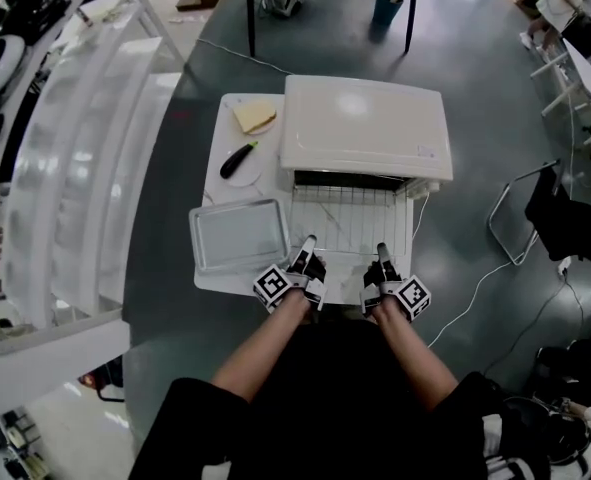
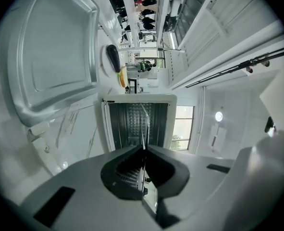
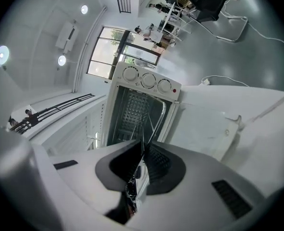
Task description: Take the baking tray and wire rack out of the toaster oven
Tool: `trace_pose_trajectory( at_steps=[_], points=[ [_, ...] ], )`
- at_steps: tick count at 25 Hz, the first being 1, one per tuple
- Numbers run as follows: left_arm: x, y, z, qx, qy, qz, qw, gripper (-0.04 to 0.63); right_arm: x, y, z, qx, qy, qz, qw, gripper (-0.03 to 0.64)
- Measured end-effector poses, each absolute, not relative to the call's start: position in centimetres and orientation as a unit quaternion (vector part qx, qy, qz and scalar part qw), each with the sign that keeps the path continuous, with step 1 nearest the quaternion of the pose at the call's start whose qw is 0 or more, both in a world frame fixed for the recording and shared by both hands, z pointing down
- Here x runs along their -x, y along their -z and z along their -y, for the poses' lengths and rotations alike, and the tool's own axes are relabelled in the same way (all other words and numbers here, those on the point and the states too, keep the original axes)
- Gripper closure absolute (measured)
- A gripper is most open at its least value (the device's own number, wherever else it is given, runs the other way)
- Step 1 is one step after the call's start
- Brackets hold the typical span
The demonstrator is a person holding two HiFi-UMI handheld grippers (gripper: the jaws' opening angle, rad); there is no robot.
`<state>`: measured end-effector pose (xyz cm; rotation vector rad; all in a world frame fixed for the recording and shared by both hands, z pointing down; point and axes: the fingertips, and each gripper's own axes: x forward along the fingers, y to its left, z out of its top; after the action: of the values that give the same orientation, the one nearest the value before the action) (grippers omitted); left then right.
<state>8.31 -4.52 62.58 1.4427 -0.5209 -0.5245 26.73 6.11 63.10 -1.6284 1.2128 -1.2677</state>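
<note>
The white toaster oven (image 1: 363, 128) stands on the small white table (image 1: 211, 280), its door folded down toward me. The wire rack (image 1: 350, 218) sticks well out of the oven mouth above the door. My left gripper (image 1: 306, 251) and right gripper (image 1: 384, 259) are both shut on the rack's front edge, left and right of its middle. In the left gripper view the rack (image 2: 144, 121) shows edge-on as a thin line running from the left gripper (image 2: 143, 150) into the dark oven. The right gripper (image 3: 142, 148) pinches the rack (image 3: 151, 119) likewise. The baking tray (image 1: 240, 236) lies empty on the table, left of the door.
Behind the tray, a plate with a dark vegetable (image 1: 239, 158) and a yellow slice (image 1: 255, 117) lie on the table. The oven's knobs (image 3: 146, 81) face me. A power cord (image 1: 475, 288) trails across the floor at right, near a chair (image 1: 545, 218). A railing (image 1: 85, 148) runs along the left.
</note>
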Motion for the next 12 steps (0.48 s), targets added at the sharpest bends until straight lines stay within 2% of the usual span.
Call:
trace_pose_trajectory(
  at_steps=[8,12],
  points=[
    [-5.4,-62.4,2.1,-0.649,0.222,0.208,0.697,0.575,-23.2,-63.0,-9.5,0.642,0.487,-0.462,0.370,0.581],
    [-2.2,-62.9,0.9,-0.633,0.231,0.213,0.707,0.575,-20.8,-62.8,-9.9,0.647,0.479,-0.489,0.336,0.580]
  ],
)
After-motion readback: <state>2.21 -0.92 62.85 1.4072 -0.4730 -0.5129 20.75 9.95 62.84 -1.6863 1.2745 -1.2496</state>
